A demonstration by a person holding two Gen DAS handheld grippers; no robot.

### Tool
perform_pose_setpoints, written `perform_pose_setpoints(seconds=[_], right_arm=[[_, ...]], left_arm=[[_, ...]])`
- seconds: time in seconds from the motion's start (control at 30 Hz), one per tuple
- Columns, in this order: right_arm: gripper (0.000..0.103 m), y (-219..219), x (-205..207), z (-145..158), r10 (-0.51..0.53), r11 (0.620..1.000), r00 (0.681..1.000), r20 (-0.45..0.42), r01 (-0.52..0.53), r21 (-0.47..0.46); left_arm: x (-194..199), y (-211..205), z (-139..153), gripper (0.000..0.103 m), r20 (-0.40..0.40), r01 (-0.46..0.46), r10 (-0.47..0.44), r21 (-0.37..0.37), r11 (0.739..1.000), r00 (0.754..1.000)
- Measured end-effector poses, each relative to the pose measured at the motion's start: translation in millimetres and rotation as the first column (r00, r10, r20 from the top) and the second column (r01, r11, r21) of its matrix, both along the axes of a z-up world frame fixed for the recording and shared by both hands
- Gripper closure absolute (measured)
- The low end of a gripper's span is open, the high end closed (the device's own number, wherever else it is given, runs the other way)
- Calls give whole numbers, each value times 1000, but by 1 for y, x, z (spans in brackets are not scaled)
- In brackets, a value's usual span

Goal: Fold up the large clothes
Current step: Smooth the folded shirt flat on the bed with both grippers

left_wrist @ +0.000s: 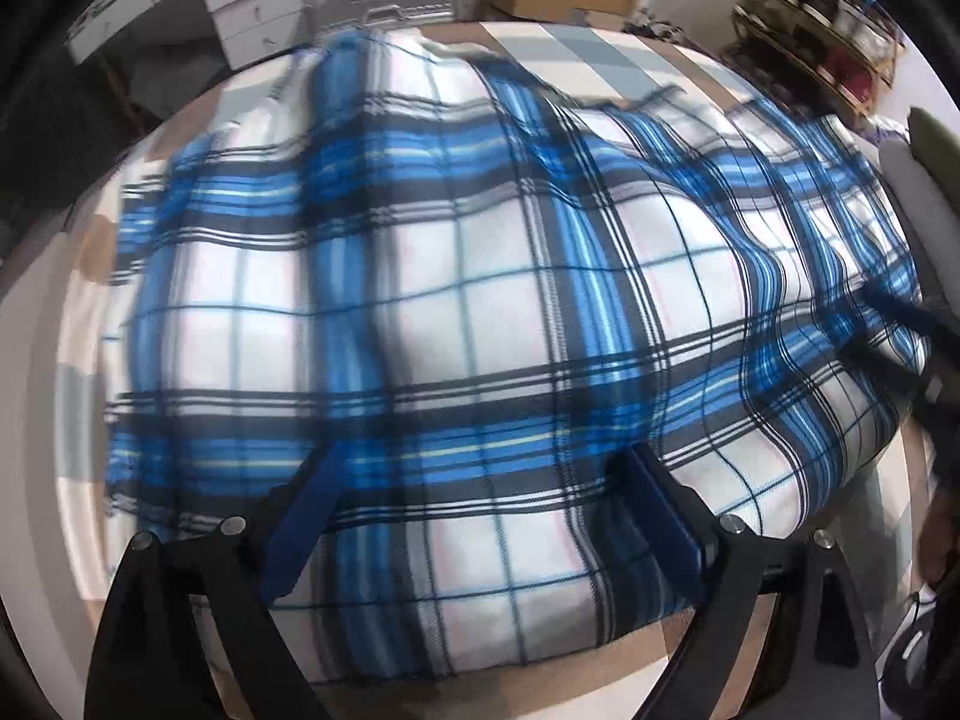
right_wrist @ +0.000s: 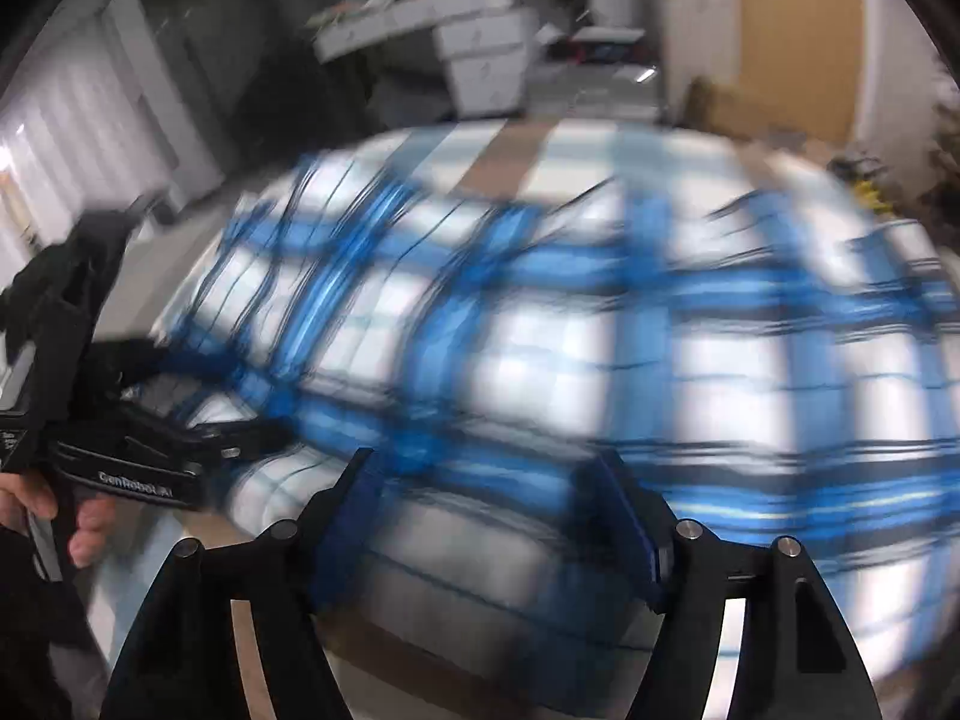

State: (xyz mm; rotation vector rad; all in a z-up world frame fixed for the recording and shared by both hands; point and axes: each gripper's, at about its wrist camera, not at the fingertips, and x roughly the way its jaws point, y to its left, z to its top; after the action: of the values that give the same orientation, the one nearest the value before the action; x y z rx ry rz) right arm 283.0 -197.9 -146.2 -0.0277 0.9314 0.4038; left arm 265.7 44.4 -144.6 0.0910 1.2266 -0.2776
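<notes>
The blue-and-white plaid shirt [left_wrist: 468, 300] lies spread over a bed with a striped cover [left_wrist: 606, 48], and it fills nearly all of both wrist views. It is not flat: soft ridges run across the cloth, and toward the right side of the left wrist view the fabric is bunched up and lifted.

The left gripper [left_wrist: 480, 516] hangs just above the near edge of the shirt with its blue fingers [left_wrist: 300, 516] wide apart. Cloth shows between them, but I cannot see that they press on it, so I judge nothing is held. The right gripper [right_wrist: 486, 516] is also spread over the near part of the shirt; this view is very blurred, yet the pads stand clear of each other and no fold is pinched there.

In my judgement the step is to take a new hold on the near hem for the next fold. To do it well, each gripper should come down on the edge itself — not the middle of a panel — and catch all layers together. The two holds should be level on one plaid line, so the fold comes straight. The wrinkles should be pulled out first, otherwise they get locked inside.

A white chest of drawers [left_wrist: 252, 6] and a shelf rack [left_wrist: 822, 18] stand beyond the bed.
</notes>
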Motion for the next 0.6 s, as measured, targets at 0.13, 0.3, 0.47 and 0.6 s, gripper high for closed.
perform_pose_setpoints(seconds=[0.13, 0.3, 0.47, 0.6], right_arm=[[30, -39, -3, 3, -125, 961, 982, 142, 155, -229], [30, -66, 16, -38, -178, 936, 983, 45, 184, -301], [30, -65, 8, -17, -170, 958, 982, 81, 184, -220], [30, -32, -3, 1, -60, 992, 990, 129, 73, -98]], left_arm=[[10, -23, 26, 13, 144, 32, -41, 70, 997, 989], [34, -48, 6, 12, 96, 86, -101, 146, 985, 990], [37, -13, -1, 9, 70, 18, -20, 34, 999, 997], [27, -12, 11, 11, 121, -33, 28, 42, 999, 992]])
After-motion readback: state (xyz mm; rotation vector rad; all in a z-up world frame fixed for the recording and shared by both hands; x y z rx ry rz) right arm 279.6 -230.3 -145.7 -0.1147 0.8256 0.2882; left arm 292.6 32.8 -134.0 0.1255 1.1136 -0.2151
